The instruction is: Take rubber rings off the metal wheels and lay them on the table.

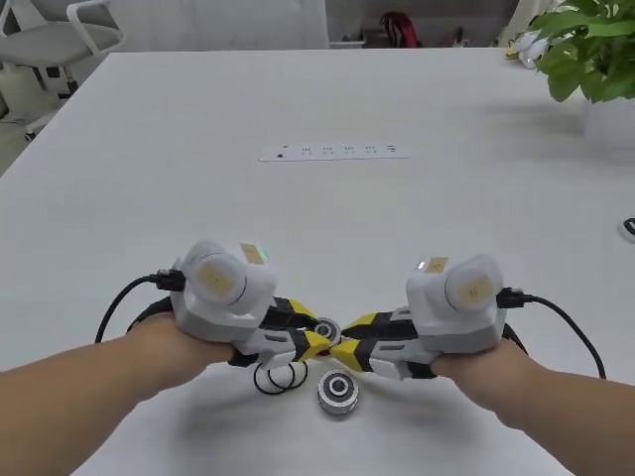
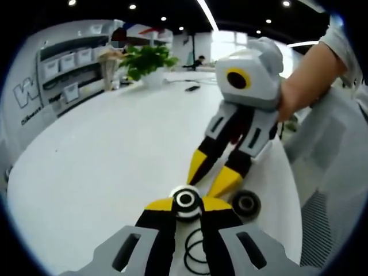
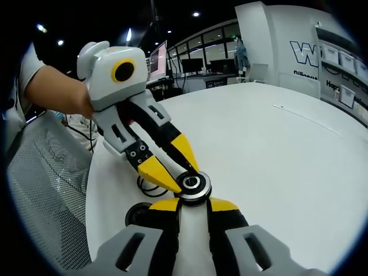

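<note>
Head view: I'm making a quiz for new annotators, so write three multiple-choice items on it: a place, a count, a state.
1. Where do the rubber rings lie? A. on the table, by the left hand-held gripper. B. on the chair. C. by the plant.
2. How many metal wheels show? A. one. B. two. C. four.
3. The left hand-held gripper is: A. wide open. B. shut on a wheel. C. shut on a cable.
Key: 1 A, the black rings lie beside the second wheel; 2 B, the held wheel plus the second wheel on the table; 3 B, its yellow jaw tips flank the held wheel.
</note>
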